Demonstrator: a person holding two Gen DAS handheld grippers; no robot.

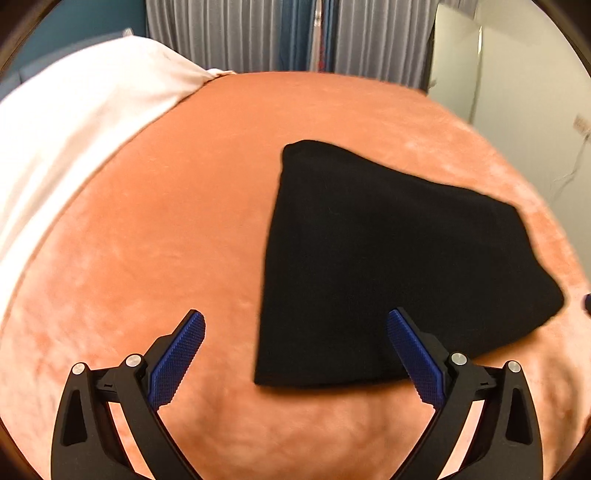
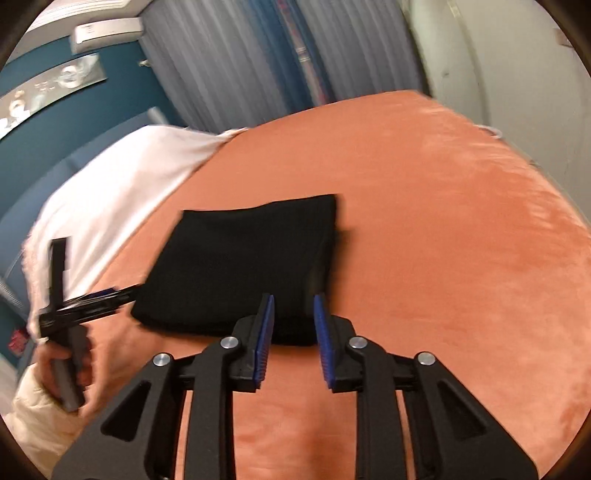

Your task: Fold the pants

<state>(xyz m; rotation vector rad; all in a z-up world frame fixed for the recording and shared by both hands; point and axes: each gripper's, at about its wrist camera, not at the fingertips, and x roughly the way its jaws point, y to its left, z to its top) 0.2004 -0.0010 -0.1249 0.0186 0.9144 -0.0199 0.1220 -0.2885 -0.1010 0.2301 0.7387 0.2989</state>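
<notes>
The black pants (image 1: 391, 266) lie folded into a compact flat packet on the orange bed cover (image 1: 177, 229). My left gripper (image 1: 295, 321) is open wide and empty, just short of the packet's near left corner. In the right wrist view the packet (image 2: 243, 258) lies ahead. My right gripper (image 2: 293, 302) hangs over its near edge, jaws a little apart and holding nothing. The left gripper (image 2: 125, 291) shows at the left of that view, in a hand, beside the packet's left edge.
A white blanket (image 1: 74, 125) covers the bed's left side and also shows in the right wrist view (image 2: 122, 184). Grey curtains (image 1: 236, 33) hang behind the bed. A white wall (image 1: 517, 74) stands at the right. A teal wall (image 2: 74, 122) with pictures is at the left.
</notes>
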